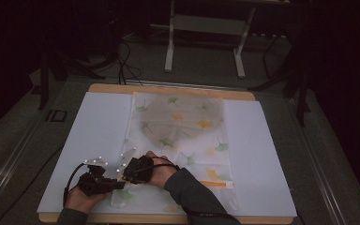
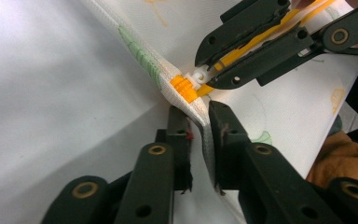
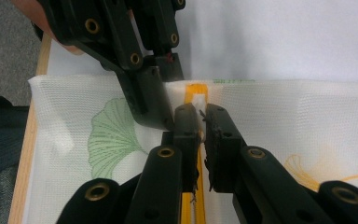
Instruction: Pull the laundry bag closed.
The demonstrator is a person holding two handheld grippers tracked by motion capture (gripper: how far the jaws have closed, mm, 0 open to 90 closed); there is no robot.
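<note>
I count one white mesh zip pouch printed with green and yellow ginkgo leaves (image 1: 178,136), with one orange zipper (image 2: 186,87) along its edge. I see one white rectangular board (image 1: 262,159) under it and one light wooden tabletop (image 1: 168,89) beneath that. I have two black two-jaw grippers: left gripper (image 2: 198,119), right gripper (image 3: 201,122).

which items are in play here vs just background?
In play:
- mesh bag, ginkgo print
- its yellow zipper
- left tongs, pinching the bag's edge
- right tongs, shut on the zipper pull

Just there:
- white board under the bag
- metal stand on the floor behind
</note>
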